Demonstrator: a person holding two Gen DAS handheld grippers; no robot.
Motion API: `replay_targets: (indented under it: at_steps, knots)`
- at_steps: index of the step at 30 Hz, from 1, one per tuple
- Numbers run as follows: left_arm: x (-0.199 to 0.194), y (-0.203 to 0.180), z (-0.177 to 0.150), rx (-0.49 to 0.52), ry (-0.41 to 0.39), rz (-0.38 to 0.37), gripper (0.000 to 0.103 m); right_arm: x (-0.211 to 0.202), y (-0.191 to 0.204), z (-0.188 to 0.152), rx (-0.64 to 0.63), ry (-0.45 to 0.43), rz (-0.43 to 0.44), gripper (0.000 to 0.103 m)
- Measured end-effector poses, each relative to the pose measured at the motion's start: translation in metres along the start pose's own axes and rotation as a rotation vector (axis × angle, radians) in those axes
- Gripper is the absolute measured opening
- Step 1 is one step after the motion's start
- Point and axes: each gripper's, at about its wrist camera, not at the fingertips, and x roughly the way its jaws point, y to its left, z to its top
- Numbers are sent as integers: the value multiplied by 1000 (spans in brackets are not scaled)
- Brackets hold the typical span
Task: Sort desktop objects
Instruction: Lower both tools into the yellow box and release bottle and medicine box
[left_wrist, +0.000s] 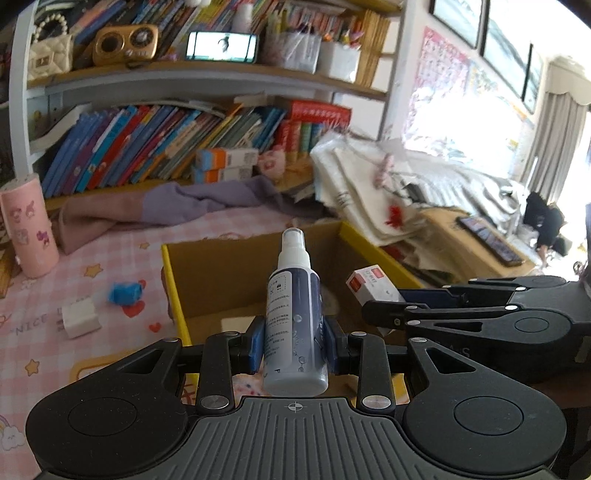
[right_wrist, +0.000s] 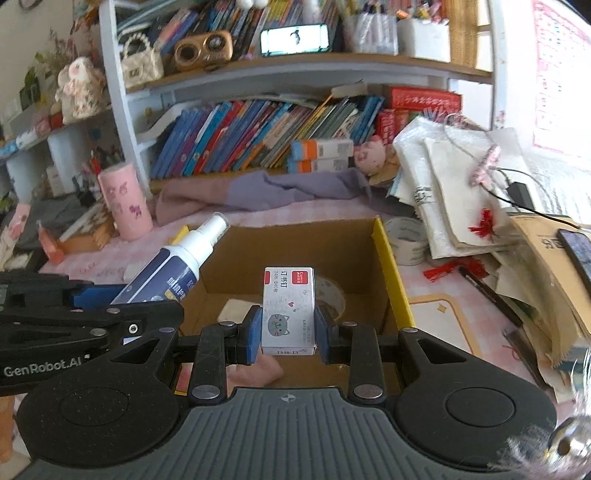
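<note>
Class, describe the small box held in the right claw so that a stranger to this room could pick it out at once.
Find the open cardboard box with yellow-edged flaps on the pink desk mat. Just in front of it, the right claw grips a small white staple box upright between blue pads. Unlike the spray bottle to its left, it is flat-sided, with a red label and a grey cat face.

white-capped navy-and-white plastic spray bottle (left_wrist: 295, 314); white cardboard staple box (right_wrist: 288, 312) with red label, grey cat; brown cardboard box (right_wrist: 391, 273), yellow-edged.
</note>
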Motion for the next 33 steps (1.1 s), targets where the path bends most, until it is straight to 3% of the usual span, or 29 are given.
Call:
replay_targets:
  at_steps: [4,12,22,33]
  knots:
    - [17,-8,-5,44,39,41,31,20,-5,-2,-35,48,20,27]
    - [45,-11,-17,29,143,37,31,55,-12,-10,-95,170,49,27]
    - [51,-13,-20,25,147,39,31,78,-29,-13,-6,312,106,27]
    - [51,-16,-22,42,105,66,31,79,-30,-14,-9,310,101,28]
